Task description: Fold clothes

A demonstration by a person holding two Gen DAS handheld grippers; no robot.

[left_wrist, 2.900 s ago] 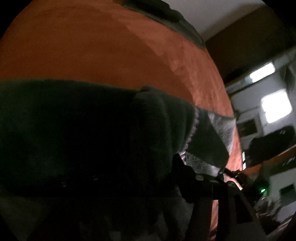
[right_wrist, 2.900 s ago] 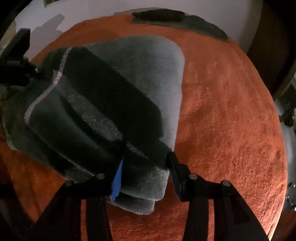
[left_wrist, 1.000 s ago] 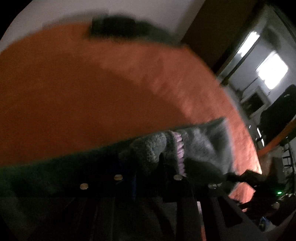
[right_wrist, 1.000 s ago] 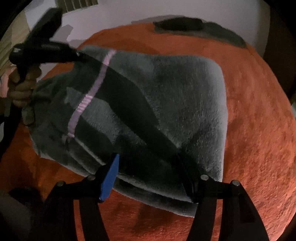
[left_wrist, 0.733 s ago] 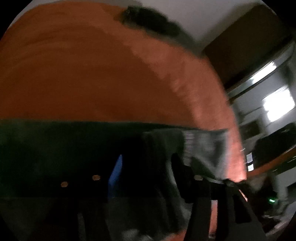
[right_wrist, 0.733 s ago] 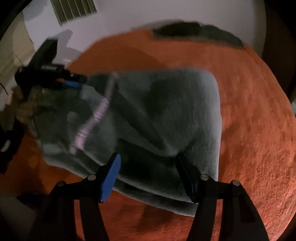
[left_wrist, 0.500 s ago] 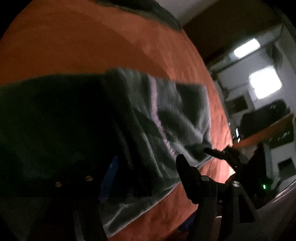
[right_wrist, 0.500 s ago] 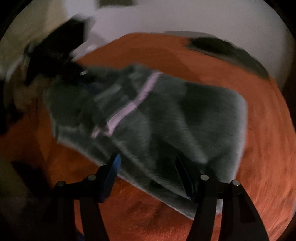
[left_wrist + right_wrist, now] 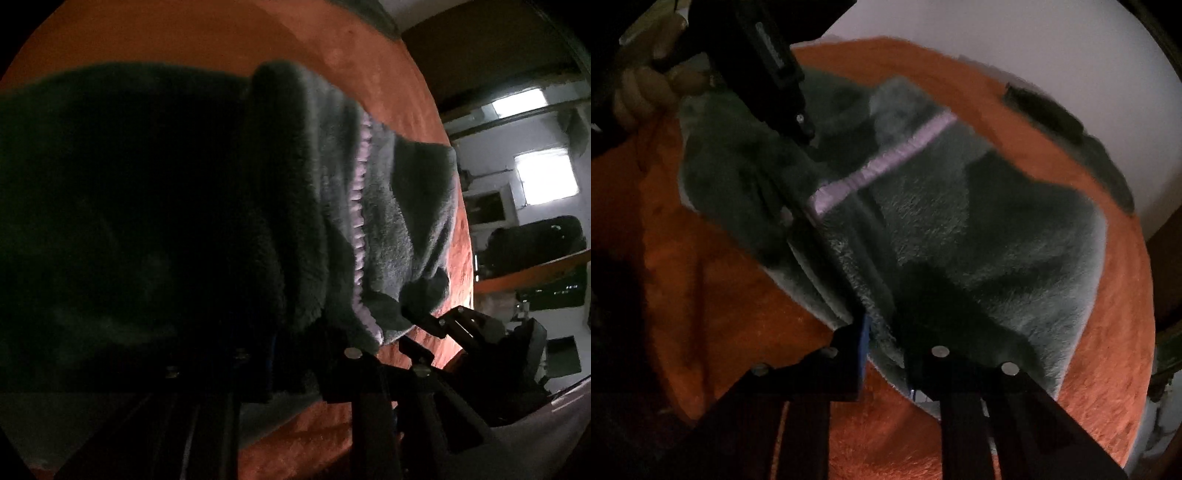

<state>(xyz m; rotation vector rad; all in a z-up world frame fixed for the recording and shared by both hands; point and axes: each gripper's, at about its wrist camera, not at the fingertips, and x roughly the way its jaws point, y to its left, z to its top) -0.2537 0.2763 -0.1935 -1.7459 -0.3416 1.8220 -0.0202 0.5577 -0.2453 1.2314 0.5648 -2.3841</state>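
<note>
Now both grippers are closing on the near edge of the grey fleece garment (image 9: 979, 236), spread on the orange blanket (image 9: 1108, 350): right gripper (image 9: 886, 343) fingers pinching fleece, left gripper (image 9: 295, 354) likewise. Next, probably carry that edge across toward the purple stripe (image 9: 882, 166).

We see a grey fleece garment (image 9: 960, 221) with one pale lilac stripe (image 9: 882, 162) across it, lying on an orange-red cover (image 9: 1108, 332). The grippers beside the garment are black, the right gripper (image 9: 886, 336) with a blue pad (image 9: 865, 339). Beyond the cover, the wall (image 9: 1015, 40) is white.
</note>
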